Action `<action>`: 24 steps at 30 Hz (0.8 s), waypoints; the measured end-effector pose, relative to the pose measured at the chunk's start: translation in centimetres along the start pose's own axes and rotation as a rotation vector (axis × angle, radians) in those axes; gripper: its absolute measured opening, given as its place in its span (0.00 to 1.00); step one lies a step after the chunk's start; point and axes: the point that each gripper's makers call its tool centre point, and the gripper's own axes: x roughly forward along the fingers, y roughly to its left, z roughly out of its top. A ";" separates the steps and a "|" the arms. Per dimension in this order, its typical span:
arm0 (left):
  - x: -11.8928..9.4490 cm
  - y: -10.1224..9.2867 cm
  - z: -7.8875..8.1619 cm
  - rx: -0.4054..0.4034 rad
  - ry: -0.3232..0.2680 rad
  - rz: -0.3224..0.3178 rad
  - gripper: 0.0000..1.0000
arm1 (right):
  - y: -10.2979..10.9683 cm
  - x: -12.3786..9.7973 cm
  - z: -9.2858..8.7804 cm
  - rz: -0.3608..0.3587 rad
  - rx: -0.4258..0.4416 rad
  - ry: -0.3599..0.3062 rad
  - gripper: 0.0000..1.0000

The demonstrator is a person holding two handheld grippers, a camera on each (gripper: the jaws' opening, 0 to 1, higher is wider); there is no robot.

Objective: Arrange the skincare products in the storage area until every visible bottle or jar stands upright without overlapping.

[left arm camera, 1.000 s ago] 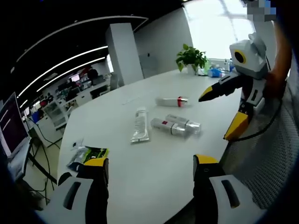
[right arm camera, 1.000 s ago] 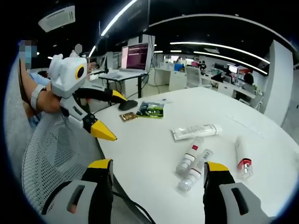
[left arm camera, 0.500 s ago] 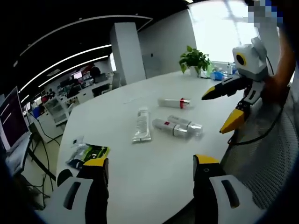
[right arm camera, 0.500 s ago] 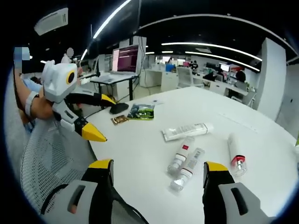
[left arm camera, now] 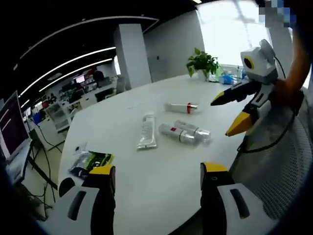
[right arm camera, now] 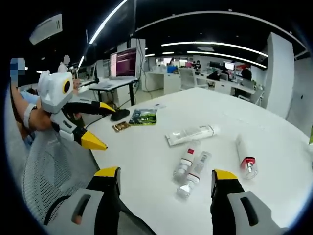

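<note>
Every product lies flat on the white table (left arm camera: 122,186). A white tube (left arm camera: 146,129) lies left of two clear bottles with red labels (left arm camera: 183,132) that touch side by side. A red-banded bottle (left arm camera: 180,107) lies farther off. In the right gripper view I see the tube (right arm camera: 190,134), the bottle pair (right arm camera: 190,165) and the red-banded bottle (right arm camera: 244,156). My left gripper (left arm camera: 157,171) is open over the near table edge, and it also appears here (right arm camera: 105,126). My right gripper (right arm camera: 166,174) is open and holds nothing; from the left gripper view it hangs beside the table (left arm camera: 224,117).
A green packet (left arm camera: 93,161) and a small brown sachet (right arm camera: 120,127) lie near the table's end, beside a black mouse (right arm camera: 119,114). A potted plant (left arm camera: 202,59) stands at the far edge. A grey mesh chair (right arm camera: 44,166) is close to me. Desks and monitors fill the office behind.
Both views have shifted slightly with the hands. The two grippers have drifted a little relative to each other. The products on the table have not moved.
</note>
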 end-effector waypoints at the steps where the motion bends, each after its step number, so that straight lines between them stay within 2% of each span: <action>1: 0.1 0.0 -0.1 0.003 0.007 -0.001 0.66 | 0.2 0.0 -0.1 0.006 -0.005 0.005 0.75; 7: 0.0 0.3 -0.2 0.000 0.007 0.013 0.65 | 0.6 0.1 0.0 0.026 -0.027 0.007 0.75; 14: -0.1 0.4 -0.2 0.006 0.008 0.018 0.65 | 0.7 0.2 -0.1 0.035 -0.009 0.015 0.74; 24: -0.1 0.5 -0.4 0.011 0.015 0.026 0.61 | 1.2 0.5 -0.7 0.052 -0.042 0.043 0.72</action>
